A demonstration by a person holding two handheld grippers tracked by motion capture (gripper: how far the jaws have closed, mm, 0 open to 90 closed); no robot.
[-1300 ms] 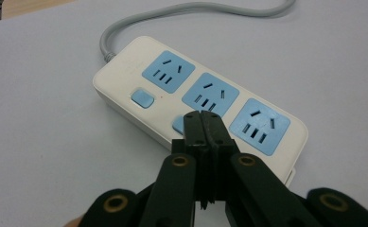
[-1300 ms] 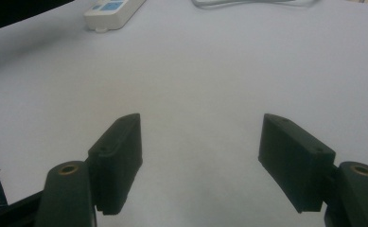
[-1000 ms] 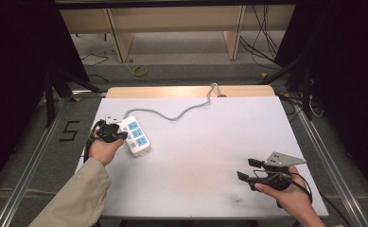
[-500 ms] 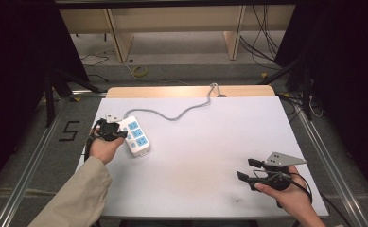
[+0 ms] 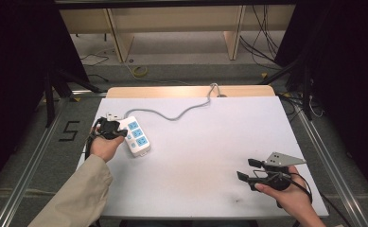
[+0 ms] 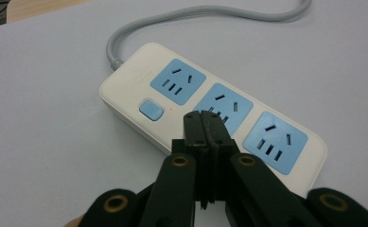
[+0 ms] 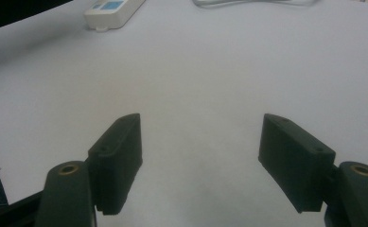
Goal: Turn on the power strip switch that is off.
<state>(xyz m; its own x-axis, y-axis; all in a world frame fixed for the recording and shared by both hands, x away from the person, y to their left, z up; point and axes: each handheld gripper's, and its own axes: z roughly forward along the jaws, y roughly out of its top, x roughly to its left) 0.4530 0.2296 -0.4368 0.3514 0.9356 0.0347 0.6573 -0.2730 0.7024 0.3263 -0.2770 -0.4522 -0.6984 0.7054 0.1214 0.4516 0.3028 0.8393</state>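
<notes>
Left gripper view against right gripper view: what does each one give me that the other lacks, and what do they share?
The left gripper view alone shows the left gripper shut, tips over the power strip, with its blue button and three sockets. The right gripper view alone shows the right gripper open over bare table. Both share the strip, its grey cable and the white tabletop.

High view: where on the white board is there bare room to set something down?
The middle of the white board, between the power strip and the right claw, is bare, as is the far right beyond the grey cable. The left edge is crowded by the left claw.
</notes>
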